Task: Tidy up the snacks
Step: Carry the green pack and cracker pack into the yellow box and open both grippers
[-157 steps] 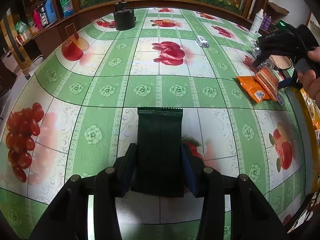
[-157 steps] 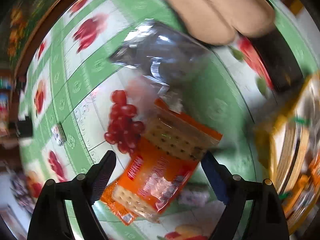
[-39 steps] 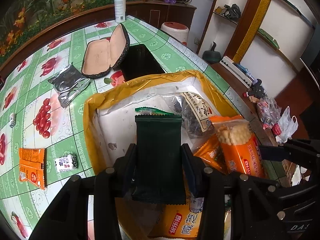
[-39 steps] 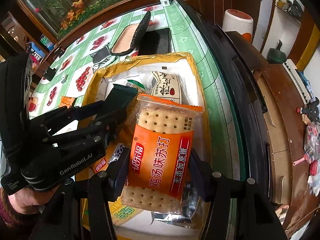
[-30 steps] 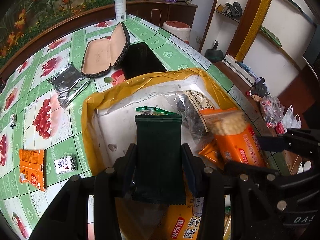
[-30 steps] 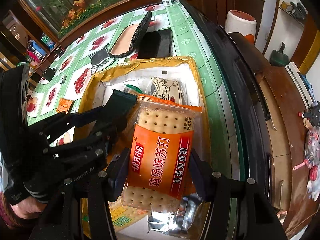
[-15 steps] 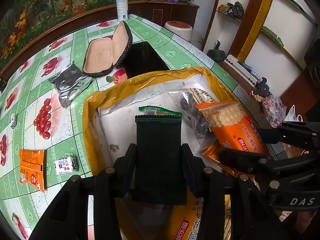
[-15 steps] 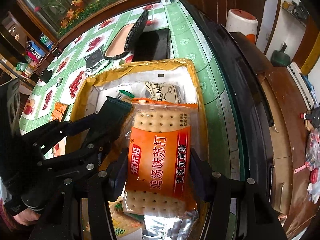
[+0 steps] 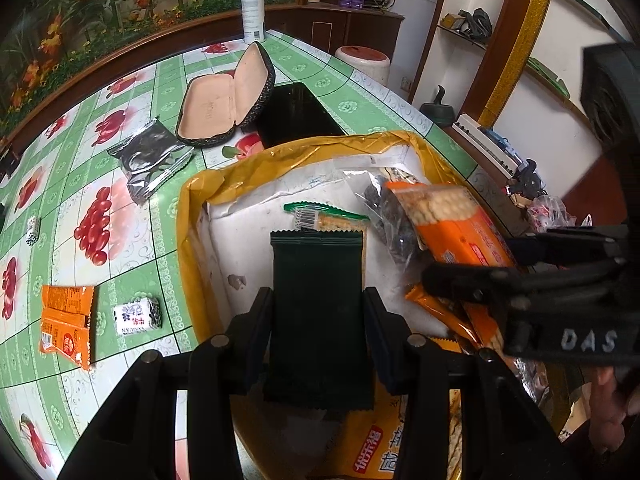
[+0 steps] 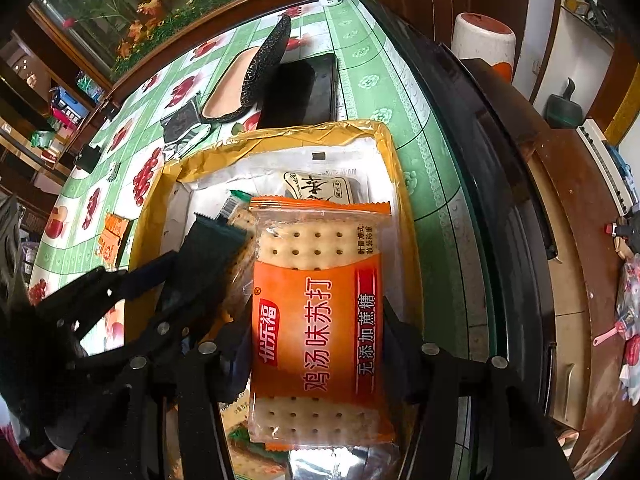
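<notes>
both grippers over the yellow box (image 9: 304, 148), drop-off step. left gripper (image 9: 318, 316) has its fingers clamped on the dark green packet (image 9: 318, 296), held above the box's white liner. right gripper (image 10: 320, 344) is clamped on the orange cracker pack (image 10: 316, 312), just beside it over the other snacks. next, i'd say: lower each, spread fingers, let go inside. orange packet (image 9: 66, 326) and small white candy (image 9: 136, 316) lie outside on the table (image 9: 120, 240).

Bare white box floor (image 9: 256, 248) lies open at 11 o'clock; snack packets (image 9: 384, 208) at 1 o'clock and the right gripper (image 9: 516, 264) at 3 o'clock obstruct.
</notes>
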`<state>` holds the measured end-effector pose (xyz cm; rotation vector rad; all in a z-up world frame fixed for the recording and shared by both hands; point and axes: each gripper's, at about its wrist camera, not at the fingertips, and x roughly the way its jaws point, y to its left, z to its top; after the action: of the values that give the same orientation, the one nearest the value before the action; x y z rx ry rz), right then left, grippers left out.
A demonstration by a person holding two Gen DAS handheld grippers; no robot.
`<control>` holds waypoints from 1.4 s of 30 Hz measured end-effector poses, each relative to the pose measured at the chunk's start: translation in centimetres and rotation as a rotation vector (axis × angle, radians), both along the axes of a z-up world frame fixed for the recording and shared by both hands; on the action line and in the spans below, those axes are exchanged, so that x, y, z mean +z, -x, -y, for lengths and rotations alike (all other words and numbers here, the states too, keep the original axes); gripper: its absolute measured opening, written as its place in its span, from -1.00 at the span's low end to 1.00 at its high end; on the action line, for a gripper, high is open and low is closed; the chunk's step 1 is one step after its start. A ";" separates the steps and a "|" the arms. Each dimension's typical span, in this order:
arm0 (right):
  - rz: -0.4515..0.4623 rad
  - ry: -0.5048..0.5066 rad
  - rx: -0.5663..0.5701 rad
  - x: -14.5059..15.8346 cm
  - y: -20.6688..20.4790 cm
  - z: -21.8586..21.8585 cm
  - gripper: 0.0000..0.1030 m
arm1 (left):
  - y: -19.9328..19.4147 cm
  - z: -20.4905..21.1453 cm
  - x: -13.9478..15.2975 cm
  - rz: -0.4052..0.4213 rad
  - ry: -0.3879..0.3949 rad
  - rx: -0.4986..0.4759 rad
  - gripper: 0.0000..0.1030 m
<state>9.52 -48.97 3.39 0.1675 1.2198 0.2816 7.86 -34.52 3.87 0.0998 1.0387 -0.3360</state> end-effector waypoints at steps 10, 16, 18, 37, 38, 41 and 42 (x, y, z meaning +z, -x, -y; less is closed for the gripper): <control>-0.001 0.024 0.003 -0.6 -1.4 -0.8 0.12 | 1.0 0.2 0.1 0.018 -0.014 -0.005 -0.16; 0.006 0.051 0.016 -0.9 -1.9 -1.8 0.11 | 1.2 0.1 0.1 0.025 -0.022 0.002 -0.15; 0.007 0.054 0.017 -0.9 -2.0 -1.9 0.11 | 1.3 0.0 0.1 0.026 -0.021 0.002 -0.15; 0.017 0.027 -0.028 1.6 0.4 -0.9 0.18 | 2.3 -0.1 1.4 0.048 -0.009 -0.024 0.20; 0.020 0.024 -0.033 1.8 0.6 -0.8 0.18 | 2.4 -0.1 1.6 0.050 -0.010 -0.027 0.20; 0.031 0.007 -0.055 2.5 1.1 -0.4 0.18 | 2.6 0.0 2.0 0.063 -0.017 -0.036 0.21; 0.034 0.002 -0.064 2.8 1.3 -0.2 0.18 | 2.6 0.0 2.1 0.067 -0.018 -0.040 0.21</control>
<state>8.25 -48.77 6.16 0.1991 1.1792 0.2273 5.21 -34.49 6.01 0.1474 0.9742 -0.3568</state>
